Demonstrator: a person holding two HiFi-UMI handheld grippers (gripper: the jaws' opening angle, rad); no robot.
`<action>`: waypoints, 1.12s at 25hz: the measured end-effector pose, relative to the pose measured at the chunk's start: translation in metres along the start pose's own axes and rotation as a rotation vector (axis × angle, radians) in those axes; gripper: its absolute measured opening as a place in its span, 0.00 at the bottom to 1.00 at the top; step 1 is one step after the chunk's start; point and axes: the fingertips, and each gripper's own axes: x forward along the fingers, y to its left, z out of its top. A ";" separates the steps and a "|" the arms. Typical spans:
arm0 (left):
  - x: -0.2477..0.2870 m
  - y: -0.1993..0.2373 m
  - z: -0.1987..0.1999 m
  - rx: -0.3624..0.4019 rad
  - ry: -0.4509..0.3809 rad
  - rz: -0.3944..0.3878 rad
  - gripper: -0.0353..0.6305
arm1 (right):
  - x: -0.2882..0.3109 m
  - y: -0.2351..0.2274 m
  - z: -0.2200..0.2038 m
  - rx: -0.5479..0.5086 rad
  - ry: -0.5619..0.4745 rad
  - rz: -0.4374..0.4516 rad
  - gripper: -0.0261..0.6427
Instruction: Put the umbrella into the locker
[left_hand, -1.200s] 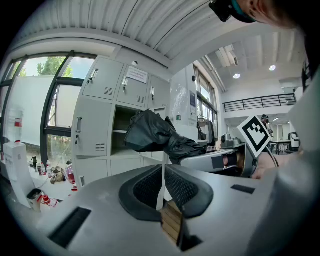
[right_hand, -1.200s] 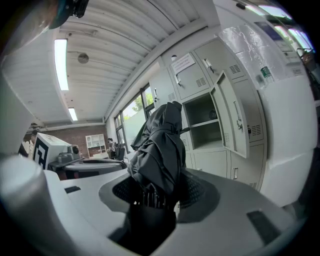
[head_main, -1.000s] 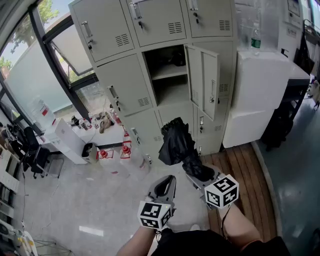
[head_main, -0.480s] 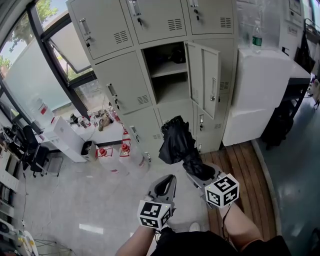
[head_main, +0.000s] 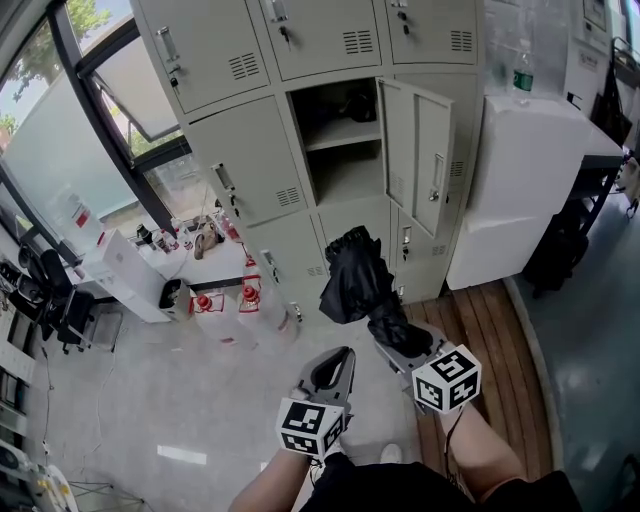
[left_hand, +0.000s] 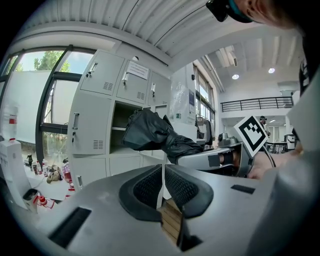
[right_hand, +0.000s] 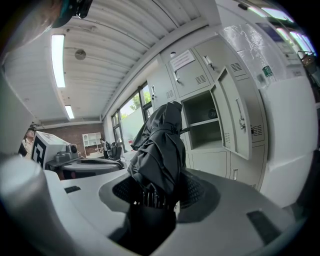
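A: R gripper (head_main: 392, 342) status?
B: Clamped on folded black fabric umbrella (head_main: 355, 285) near handle end; canopy leads, likely for insertion. Open grey metal locker compartment (head_main: 345, 160) ahead, well apart. L gripper (head_main: 333, 372): jaws together, empty, held clear.

The right gripper (right_hand: 161, 189) clamps a folded black umbrella (right_hand: 161, 142) before the open locker (right_hand: 201, 114).
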 end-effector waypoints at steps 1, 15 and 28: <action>0.000 0.004 0.001 -0.001 -0.002 -0.002 0.09 | 0.003 0.000 0.001 0.001 0.000 -0.004 0.42; 0.004 0.062 0.012 -0.002 -0.002 -0.037 0.09 | 0.056 0.008 0.021 0.009 -0.004 -0.047 0.42; 0.003 0.118 0.013 -0.019 -0.012 -0.090 0.09 | 0.109 0.022 0.030 0.012 0.006 -0.101 0.42</action>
